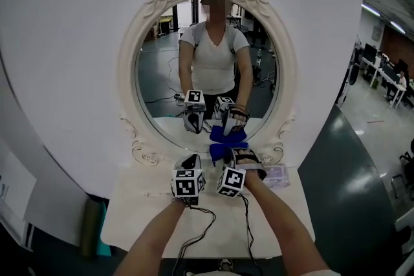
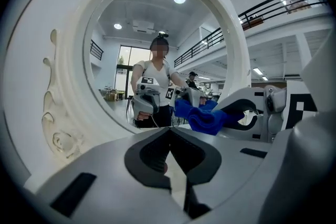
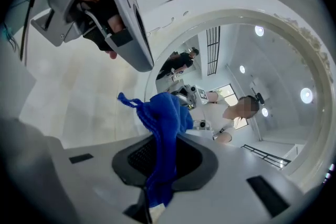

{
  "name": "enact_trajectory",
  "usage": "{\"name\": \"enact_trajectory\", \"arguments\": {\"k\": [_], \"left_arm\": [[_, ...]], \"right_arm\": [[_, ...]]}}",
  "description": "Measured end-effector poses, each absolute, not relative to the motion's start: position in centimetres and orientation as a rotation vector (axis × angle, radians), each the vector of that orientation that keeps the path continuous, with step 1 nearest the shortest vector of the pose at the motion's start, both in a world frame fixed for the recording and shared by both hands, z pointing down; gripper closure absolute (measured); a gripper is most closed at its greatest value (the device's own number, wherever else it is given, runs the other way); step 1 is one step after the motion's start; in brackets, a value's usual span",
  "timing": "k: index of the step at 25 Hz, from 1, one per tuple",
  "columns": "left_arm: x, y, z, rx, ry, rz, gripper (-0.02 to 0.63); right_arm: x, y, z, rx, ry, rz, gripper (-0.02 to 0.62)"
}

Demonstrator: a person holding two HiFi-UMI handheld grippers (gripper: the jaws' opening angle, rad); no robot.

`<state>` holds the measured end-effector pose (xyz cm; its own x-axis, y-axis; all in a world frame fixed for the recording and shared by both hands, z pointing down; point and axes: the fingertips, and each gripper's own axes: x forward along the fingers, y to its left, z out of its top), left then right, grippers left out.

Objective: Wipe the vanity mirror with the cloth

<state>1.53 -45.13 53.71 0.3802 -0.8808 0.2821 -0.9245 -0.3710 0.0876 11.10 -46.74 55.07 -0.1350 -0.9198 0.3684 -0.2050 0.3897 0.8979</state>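
The oval vanity mirror [image 1: 162, 71], in an ornate white frame [image 1: 127, 74], stands upright at the back of a white table. My right gripper [image 1: 234, 153] is shut on a bunched blue cloth [image 1: 220, 150], which sits at the lower rim of the mirror and is doubled in the glass. In the right gripper view the cloth [image 3: 165, 118] sticks out of the closed jaws. My left gripper [image 1: 189, 162] hovers just left of it, shut with nothing in it. In the left gripper view the cloth [image 2: 202, 117] is to the right, in front of the frame [image 2: 68, 65].
The white table [image 1: 139, 216] carries a small clear packet [image 1: 277, 174] right of my right gripper. Black cables [image 1: 202, 229] run back from both grippers. A white wall stands behind the mirror. A dark floor lies to the right of the table.
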Motion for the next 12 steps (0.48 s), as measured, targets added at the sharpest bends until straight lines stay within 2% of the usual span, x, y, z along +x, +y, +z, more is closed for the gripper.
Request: {"name": "enact_trajectory", "arguments": {"k": [12], "left_arm": [[-0.5, -44.4, 56.7, 2.366, -1.623, 0.353, 0.601]], "right_arm": [[8.8, -46.9, 58.1, 0.96, -1.636, -0.827, 0.529]]}}
